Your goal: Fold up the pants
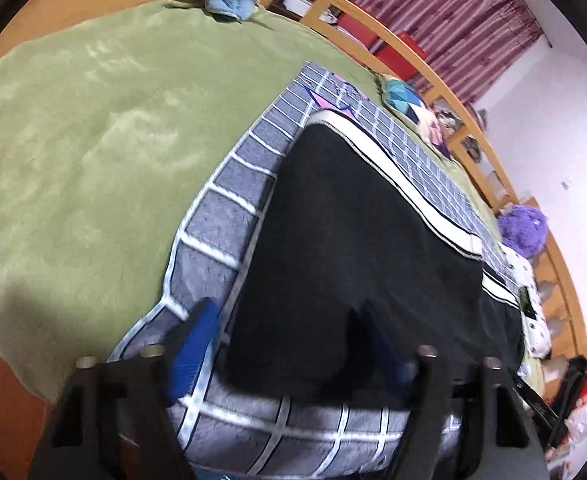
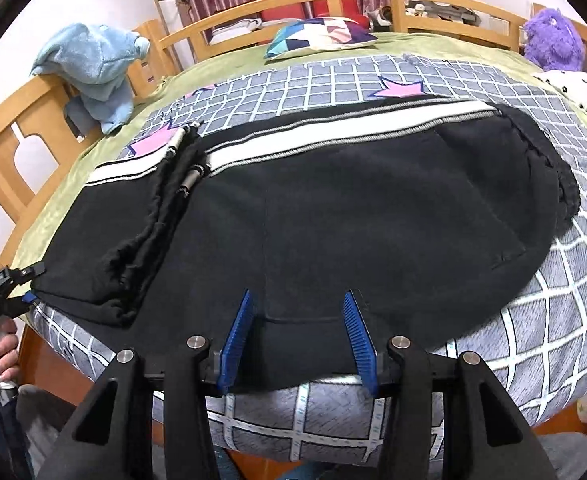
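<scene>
Right tool (image 2: 297, 336) is seen spread wide, blue fingers (image 2: 237, 336) resting on the near edge of the black pants (image 2: 353, 208). Left tool (image 1: 289, 344) is also spread, one finger off the cloth, the other blurred over it. Pants are laid flat on a grey checked blanket (image 2: 533, 320) over the bed. Farther back, a patterned pillow (image 2: 317, 34), blue towel (image 2: 93, 68) and purple plush toy (image 2: 553, 38) are seen.
</scene>
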The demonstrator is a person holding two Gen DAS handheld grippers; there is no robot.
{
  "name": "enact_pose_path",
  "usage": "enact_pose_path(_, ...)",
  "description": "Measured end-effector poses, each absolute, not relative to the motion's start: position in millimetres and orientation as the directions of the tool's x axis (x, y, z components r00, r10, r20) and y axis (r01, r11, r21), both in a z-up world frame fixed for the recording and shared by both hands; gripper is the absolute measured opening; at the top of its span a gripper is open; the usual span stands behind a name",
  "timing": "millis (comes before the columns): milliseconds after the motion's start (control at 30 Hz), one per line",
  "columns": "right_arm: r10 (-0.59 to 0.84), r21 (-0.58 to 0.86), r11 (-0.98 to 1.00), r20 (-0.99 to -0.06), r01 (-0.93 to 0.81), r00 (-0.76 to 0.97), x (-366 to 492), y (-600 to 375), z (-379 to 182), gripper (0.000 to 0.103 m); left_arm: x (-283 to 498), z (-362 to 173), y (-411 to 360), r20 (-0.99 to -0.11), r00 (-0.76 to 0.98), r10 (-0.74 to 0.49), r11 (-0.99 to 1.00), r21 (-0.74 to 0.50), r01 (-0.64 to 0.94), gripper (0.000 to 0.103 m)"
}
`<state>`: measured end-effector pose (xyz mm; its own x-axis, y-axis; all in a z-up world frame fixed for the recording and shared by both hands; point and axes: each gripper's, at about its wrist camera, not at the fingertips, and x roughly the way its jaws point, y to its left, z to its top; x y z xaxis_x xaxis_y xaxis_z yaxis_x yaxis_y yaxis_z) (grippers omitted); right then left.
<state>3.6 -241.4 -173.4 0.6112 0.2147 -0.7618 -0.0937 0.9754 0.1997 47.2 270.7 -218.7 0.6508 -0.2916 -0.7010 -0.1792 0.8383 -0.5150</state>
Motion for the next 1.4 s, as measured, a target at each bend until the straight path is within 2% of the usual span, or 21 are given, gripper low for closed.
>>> enact_pose_path(33,0.206,0.185,0.978,-0.762,-0.099,0.614,5.9,-239.2,-167.8,0.047,46.7,-216.8,269.5,-0.714,0.644,-0.273,0.841,-0.502,-0.2,0.044)
enact_pose_path(67,0.193,0.168,0.981,-0.764,-0.099,0.616,8.0,-239.6,-163.7,0.047,49.1,-212.8,267.4,-0.731,0.634,-0.254,0.84,-0.491,-0.229,0.042)
enact_pose_path(133,0.184,0.154,0.983,-0.758,-0.102,0.626,13.3,-240.9,-153.4,0.047,45.8,-195.7,261.6,-0.722,0.66,-0.208,0.856,-0.461,-0.234,0.026)
enact_pose_path(300,0.219,0.162,0.976,-0.675,-0.148,0.705,20.5,-260.0,-128.9,0.047,37.6,-127.8,202.7,-0.65,0.758,-0.047,0.957,-0.248,-0.153,0.019)
enact_pose_path(367,0.233,0.18,0.972,-0.655,-0.151,0.719,21.8,-271.9,-131.4,0.047,34.2,-103.8,175.2,-0.616,0.787,-0.045,0.972,-0.208,-0.107,0.018)
enact_pose_path(467,0.269,0.249,0.959,-0.638,-0.137,0.722,16.2,-299.2,-149.3,0.047,29.6,-73.1,110.5,-0.58,0.81,-0.08,0.993,-0.122,0.011,0.017)
enact_pose_path(567,0.218,0.247,0.967,-0.673,-0.063,0.707,9.0,-326.8,-168.2,0.047,30.4,-63.0,35.4,-0.59,0.789,-0.17,0.985,-0.072,0.158,0.016)
enact_pose_path(700,0.24,0.344,0.939,-0.65,-0.002,0.721,2.1,-363.2,-169.8,0.047,38.2,-83.1,-34.6,-0.641,0.714,-0.282,0.953,-0.104,0.283,0.016)
enact_pose_path(833,0.268,0.408,0.912,-0.639,0.023,0.721,-1.1,-379.4,-172.3,0.047,42.1,-132.7,-83.1,-0.74,0.586,-0.331,0.925,-0.13,0.357,0.014)
enact_pose_path(900,0.272,0.407,0.913,-0.64,0.016,0.719,-2.5,-375.7,-172.8,0.047,39.2,-144.4,-84.8,-0.757,0.509,-0.41,0.892,-0.217,0.396,0.01)
enact_pose_path(967,0.287,0.395,0.919,-0.649,-0.011,0.705,-0.8,-366.1,-174.4,0.047,36.8,-140.1,-74.0,-0.751,0.486,-0.447,0.881,-0.275,0.386,0.013)
enact_pose_path(1067,0.328,0.393,0.917,-0.656,-0.064,0.68,1.3,-349.7,-177.7,0.047,26.9,-125.7,-52.3,-0.72,0.532,-0.446,0.886,-0.272,0.375,0.028)
enact_pose_path(1133,0.361,0.402,0.91,-0.654,-0.099,0.665,3.8,-336.3,-177.7,0.047,18.9,-115.0,-27.2,-0.687,0.593,-0.42,0.905,-0.263,0.335,0.051)
enact_pose_path(1167,0.391,0.418,0.9,-0.648,-0.124,0.654,6.6,-327.0,-176.6,0.047,17.7,-113.4,-20.3,-0.683,0.616,-0.392,0.918,-0.247,0.31,0.068)
enact_pose_path(1233,0.453,0.466,0.87,-0.629,-0.16,0.631,15.3,-311.8,-173.7,0.049,12.4,-112.3,3.4,-0.66,0.678,-0.323,0.946,-0.207,0.25,0.068)
enact_pose_path(1333,0.545,0.553,0.811,-0.594,-0.193,0.591,36.0,-284.1,-169.9,0.053,14.5,-120.5,37.4,-0.684,0.685,-0.252,0.968,-0.189,0.168,0.068)
enact_pose_path(1400,0.579,0.591,0.784,-0.589,-0.188,0.563,50.6,-264.3,-171.9,0.06,12.7,-131.1,61.8,-0.702,0.678,-0.217,0.974,-0.2,0.106,0.068)
